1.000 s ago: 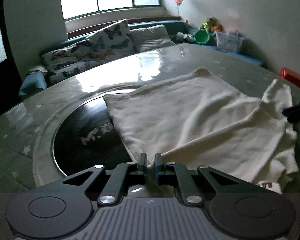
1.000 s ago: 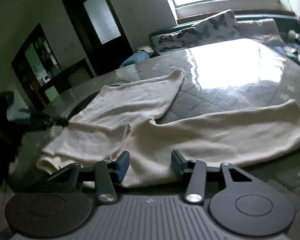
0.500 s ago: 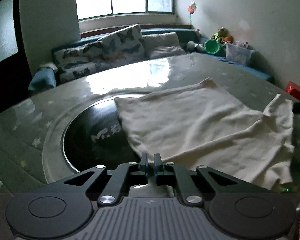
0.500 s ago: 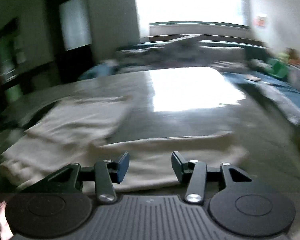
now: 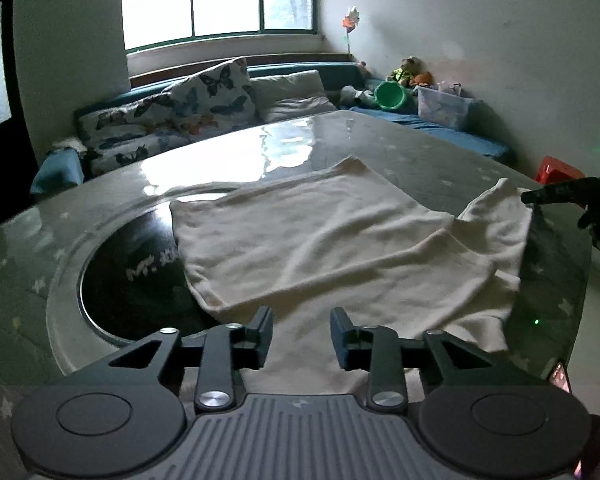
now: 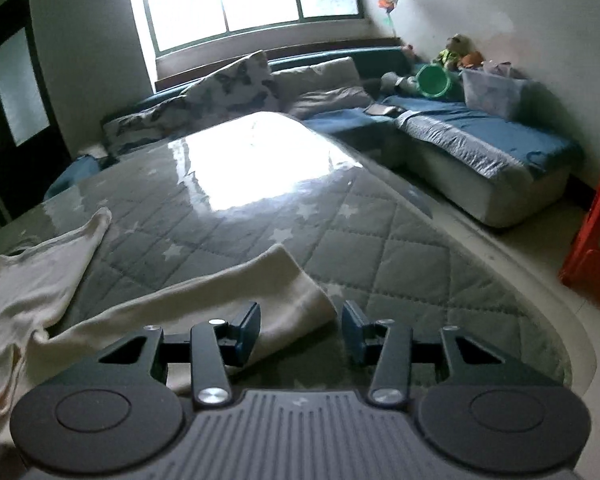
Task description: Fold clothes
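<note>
A cream long-sleeved garment (image 5: 340,248) lies on the round glass-topped table (image 5: 44,248), with one sleeve folded across its body. My left gripper (image 5: 300,334) is open and empty just above the garment's near edge. In the right wrist view the other sleeve (image 6: 204,300) stretches across the quilted table cover (image 6: 400,248), its cuff end by my right gripper (image 6: 300,334). The right gripper is open and empty, with its left finger over the cuff. The right gripper's tip (image 5: 556,192) also shows at the far right of the left wrist view.
A sofa with butterfly cushions (image 5: 204,100) and blue mattresses (image 6: 480,132) runs behind the table. A red stool (image 6: 596,240) stands on the floor at the right. A green bucket (image 5: 390,96), toys and a clear box (image 5: 444,106) sit in the corner.
My left gripper has opened and let go of the garment's edge. My right gripper has swung right along the sleeve to its cuff end, staying open.
</note>
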Available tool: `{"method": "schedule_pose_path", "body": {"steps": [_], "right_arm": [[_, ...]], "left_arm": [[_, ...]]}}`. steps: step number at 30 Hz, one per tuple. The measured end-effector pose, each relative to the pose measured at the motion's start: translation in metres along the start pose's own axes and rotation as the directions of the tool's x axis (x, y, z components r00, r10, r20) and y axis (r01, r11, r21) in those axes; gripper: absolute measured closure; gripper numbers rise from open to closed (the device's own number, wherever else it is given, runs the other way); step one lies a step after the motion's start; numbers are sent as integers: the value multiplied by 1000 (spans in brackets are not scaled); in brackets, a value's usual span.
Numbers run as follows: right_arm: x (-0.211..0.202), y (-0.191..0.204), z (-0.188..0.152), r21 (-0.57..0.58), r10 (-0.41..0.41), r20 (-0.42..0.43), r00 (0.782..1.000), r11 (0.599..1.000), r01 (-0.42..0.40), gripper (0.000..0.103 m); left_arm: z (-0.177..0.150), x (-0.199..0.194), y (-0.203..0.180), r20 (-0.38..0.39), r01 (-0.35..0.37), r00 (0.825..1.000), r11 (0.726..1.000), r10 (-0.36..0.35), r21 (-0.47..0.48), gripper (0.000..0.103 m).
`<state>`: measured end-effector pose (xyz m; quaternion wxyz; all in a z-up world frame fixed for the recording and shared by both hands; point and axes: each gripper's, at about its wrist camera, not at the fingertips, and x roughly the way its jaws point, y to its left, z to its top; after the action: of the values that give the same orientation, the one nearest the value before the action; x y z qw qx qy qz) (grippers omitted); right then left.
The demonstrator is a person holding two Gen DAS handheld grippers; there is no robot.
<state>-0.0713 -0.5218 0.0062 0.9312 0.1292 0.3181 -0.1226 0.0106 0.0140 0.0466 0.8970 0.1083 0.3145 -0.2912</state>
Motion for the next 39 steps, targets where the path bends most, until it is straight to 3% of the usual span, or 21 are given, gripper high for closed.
{"method": "schedule_pose_path", "body": {"steps": [1, 2, 6, 10, 12, 16, 23, 25, 28, 31, 33, 37, 39], "right_arm": [[1, -1, 0, 9, -4, 5, 1000, 1000, 4, 86], [1, -3, 0, 26, 3, 8, 1000, 1000, -3, 91], [-15, -8, 5, 94, 79, 50, 996, 992, -84, 96], [-47, 13, 22, 86, 249, 101, 963, 962, -258, 97], [-64, 30, 31, 61, 342, 126, 931, 934, -352, 97], [-91, 75, 46, 4, 532, 137, 836, 844, -537, 97], [-108, 167, 34, -107, 732, 40, 680, 679, -726, 97], [-106, 194, 22, -134, 764, -10, 645, 639, -758, 94], [-102, 218, 5, -166, 785, -75, 616, 599, -784, 89], [-104, 218, 0, -200, 782, -88, 617, 593, -780, 89], [-106, 210, 3, -210, 764, -87, 639, 613, -762, 88], [-99, 190, 0, -307, 651, -120, 750, 694, -652, 82], [-91, 179, -12, -329, 589, -169, 790, 722, -609, 82]], "left_arm": [[-2, -1, -1, 1, 5, 1000, 1000, -5, -6, 68], [-4, -1, -2, 0, 3, 1000, 1000, -3, -14, 67], [-11, -5, -3, -5, 4, 1000, 999, -4, -48, 63], [-17, -8, 0, -8, 3, 1000, 996, -4, -89, 63], [-19, -8, 0, -8, 3, 1000, 994, -4, -105, 62], [-25, -11, -1, 1, 6, 1000, 992, -6, -126, 57], [-32, -20, 7, 28, 3, 1000, 983, 2, -185, 57], [-33, -20, 8, 26, -2, 1000, 980, 7, -199, 57], [-36, -20, 11, 22, -8, 1000, 977, 13, -214, 57], [-38, -24, 14, 24, -16, 999, 975, 21, -220, 56], [-38, -27, 16, 27, -21, 999, 974, 28, -224, 56], [-34, -31, 17, 48, -19, 998, 973, 31, -229, 56], [-30, -30, 15, 61, -10, 998, 974, 24, -225, 56]]}}
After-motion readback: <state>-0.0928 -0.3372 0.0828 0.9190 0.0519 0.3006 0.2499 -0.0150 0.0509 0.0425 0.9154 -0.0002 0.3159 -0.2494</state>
